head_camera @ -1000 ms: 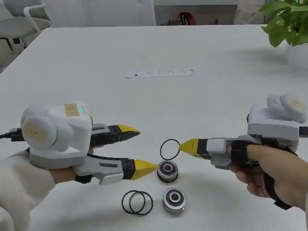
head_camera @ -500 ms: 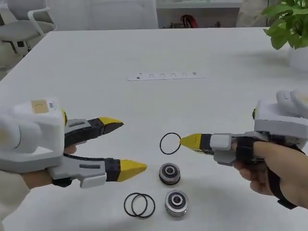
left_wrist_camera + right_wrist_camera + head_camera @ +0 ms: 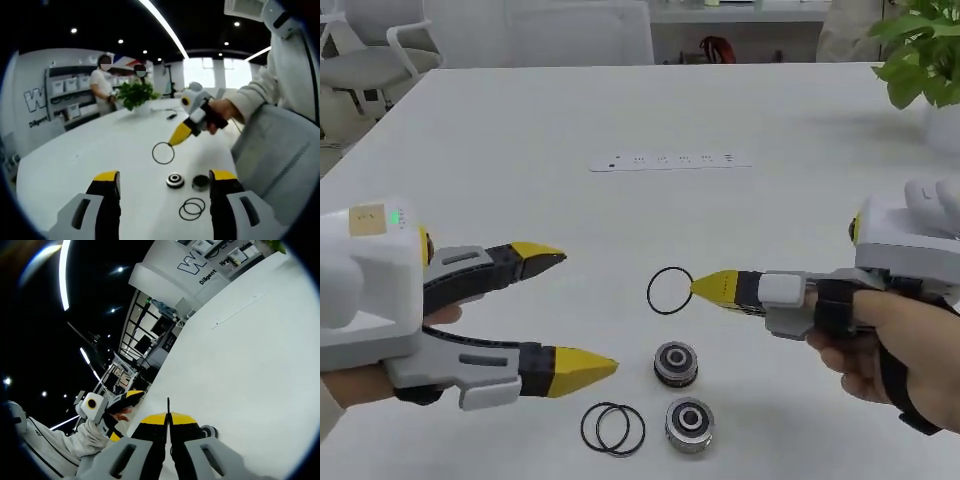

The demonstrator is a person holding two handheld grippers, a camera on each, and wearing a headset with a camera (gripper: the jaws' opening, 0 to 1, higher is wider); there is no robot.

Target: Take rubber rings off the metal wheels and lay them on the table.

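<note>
The thin black rubber ring (image 3: pixel 670 291) is a plain round hoop, pinched at its right edge by the right gripper (image 3: pixel 705 288), whose yellow-tipped jaws are clamped together on it over the white table (image 3: pixel 620 110). Just nearer sit one round metal wheel (image 3: pixel 676 363) and a second metal wheel (image 3: pixel 689 422). Two loose black rings (image 3: pixel 613 428) lie overlapping to the left of that second wheel. The left gripper (image 3: pixel 582 311) is over on the left, jaws spread wide and holding nothing.

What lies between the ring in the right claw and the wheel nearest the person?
The second metal wheel, on the table; the head view shows it in line between the held ring and the near wheel.
</note>
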